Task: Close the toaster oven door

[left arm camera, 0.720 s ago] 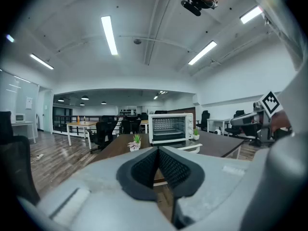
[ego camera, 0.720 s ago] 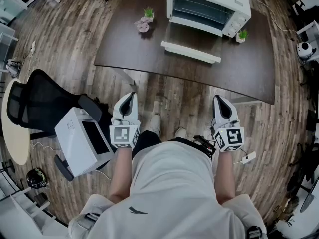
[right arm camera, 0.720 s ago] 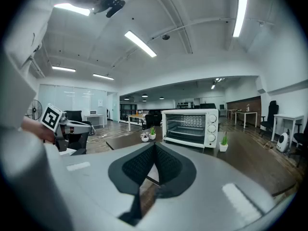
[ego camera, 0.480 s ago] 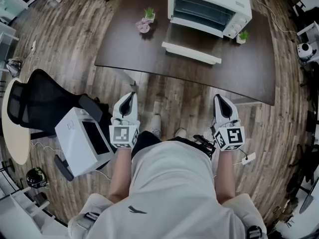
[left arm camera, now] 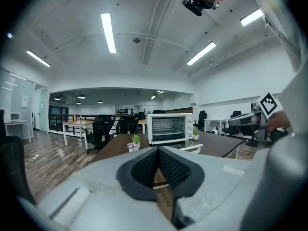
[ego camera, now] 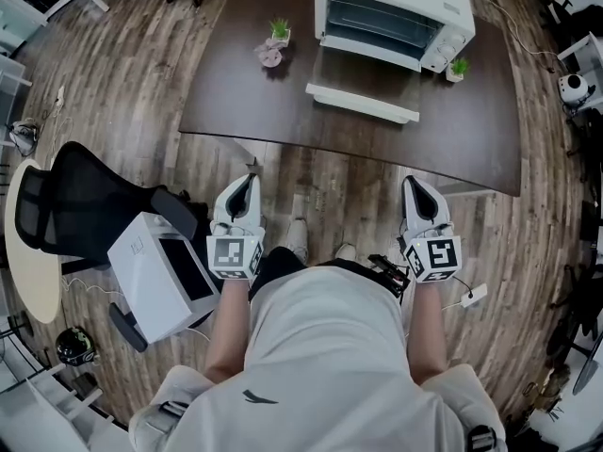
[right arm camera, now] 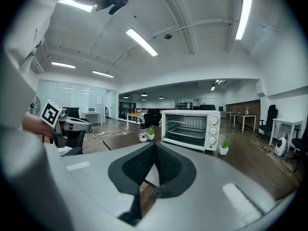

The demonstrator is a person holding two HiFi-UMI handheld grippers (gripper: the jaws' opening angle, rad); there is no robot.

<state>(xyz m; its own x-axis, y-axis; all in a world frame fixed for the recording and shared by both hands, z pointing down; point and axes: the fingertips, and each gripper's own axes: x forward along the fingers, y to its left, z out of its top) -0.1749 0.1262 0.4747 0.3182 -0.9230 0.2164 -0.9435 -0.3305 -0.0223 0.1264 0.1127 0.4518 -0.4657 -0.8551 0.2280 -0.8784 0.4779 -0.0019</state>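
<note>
A white toaster oven [ego camera: 394, 15] stands at the far side of a dark brown table [ego camera: 471, 130], its glass door [ego camera: 363, 85] folded down flat toward me. It also shows in the left gripper view as the toaster oven [left arm camera: 169, 127] and in the right gripper view as the toaster oven [right arm camera: 190, 127]. My left gripper [ego camera: 247, 183] and right gripper [ego camera: 415, 188] hang over the wood floor, short of the table's near edge, well apart from the oven. Both are shut with nothing between the jaws.
Two small potted plants sit on the table: one [ego camera: 275, 40] left of the oven, one [ego camera: 458, 67] right of it. A black office chair [ego camera: 80, 201] and a white box-shaped device [ego camera: 160, 276] stand to my left. Cables lie on the floor at my right.
The view has shifted slightly; the chair and white device sit a little lower and to the right in the frame. Both grippers stay where they were.
</note>
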